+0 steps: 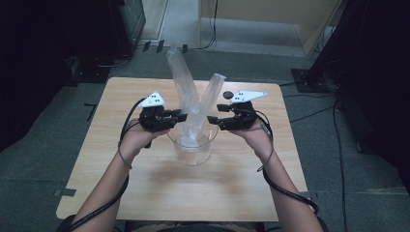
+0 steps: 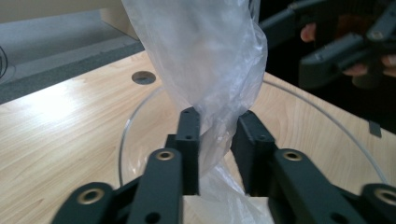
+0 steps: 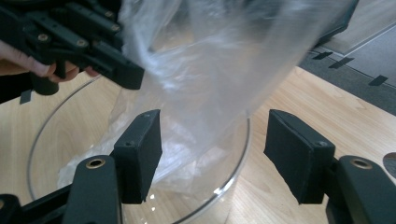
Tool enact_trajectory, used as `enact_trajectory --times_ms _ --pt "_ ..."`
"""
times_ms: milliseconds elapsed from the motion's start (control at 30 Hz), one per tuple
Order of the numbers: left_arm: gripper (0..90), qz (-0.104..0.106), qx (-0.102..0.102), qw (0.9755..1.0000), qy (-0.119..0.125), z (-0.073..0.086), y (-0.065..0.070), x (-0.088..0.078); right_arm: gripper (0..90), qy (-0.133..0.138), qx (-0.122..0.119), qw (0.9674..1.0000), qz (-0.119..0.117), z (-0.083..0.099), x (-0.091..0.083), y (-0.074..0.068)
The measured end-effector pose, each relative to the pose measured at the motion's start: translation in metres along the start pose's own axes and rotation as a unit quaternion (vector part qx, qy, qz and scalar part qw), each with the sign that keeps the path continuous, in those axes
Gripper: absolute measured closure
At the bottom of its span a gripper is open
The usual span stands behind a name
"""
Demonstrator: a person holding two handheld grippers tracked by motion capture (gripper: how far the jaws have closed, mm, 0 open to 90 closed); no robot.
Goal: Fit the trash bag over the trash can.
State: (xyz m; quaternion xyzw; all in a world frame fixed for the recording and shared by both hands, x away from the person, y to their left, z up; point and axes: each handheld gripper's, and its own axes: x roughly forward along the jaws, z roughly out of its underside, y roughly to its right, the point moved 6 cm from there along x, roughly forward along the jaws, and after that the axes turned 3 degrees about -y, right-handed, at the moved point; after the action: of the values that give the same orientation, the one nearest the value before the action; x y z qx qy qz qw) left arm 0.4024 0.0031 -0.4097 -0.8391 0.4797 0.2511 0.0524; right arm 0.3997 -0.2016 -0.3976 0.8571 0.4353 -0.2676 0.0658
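A clear plastic bag stands up out of a clear glass bowl in the middle of the wooden table, its top split into two upright flaps. My left gripper comes in from the left at the bowl's rim. In the left gripper view its jaws pinch a bunched fold of the bag above the bowl. My right gripper faces it from the right. In the right gripper view its jaws stand wide apart, with the bag hanging loosely between them, untouched.
A small dark round spot lies on the table behind the right gripper. Beyond the table's far edge are a light wooden cabinet, dark equipment at the left and a black stand base with cables at the right.
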Motion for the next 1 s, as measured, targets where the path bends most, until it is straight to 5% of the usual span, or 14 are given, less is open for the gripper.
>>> enact_trajectory --times_ms 333,400,733,1000 --pt "76.6 0.032 0.021 0.9990 -0.025 0.008 0.010 0.003 36.8 0.057 0.038 0.9973 -0.027 -0.002 -0.002 0.009" --pt "75.3 0.033 0.021 0.9989 -0.025 0.008 0.011 0.003 42.7 0.064 0.039 0.9966 -0.036 -0.003 -0.002 0.006" --pt "42.5 0.019 0.016 0.9997 -0.007 0.001 0.006 -0.010 77.2 0.038 0.029 0.9978 -0.046 0.000 0.000 -0.004" --pt "42.0 0.003 0.017 0.9998 0.009 -0.009 0.007 -0.023 85.9 0.013 0.021 0.9970 -0.074 0.003 0.004 -0.017"
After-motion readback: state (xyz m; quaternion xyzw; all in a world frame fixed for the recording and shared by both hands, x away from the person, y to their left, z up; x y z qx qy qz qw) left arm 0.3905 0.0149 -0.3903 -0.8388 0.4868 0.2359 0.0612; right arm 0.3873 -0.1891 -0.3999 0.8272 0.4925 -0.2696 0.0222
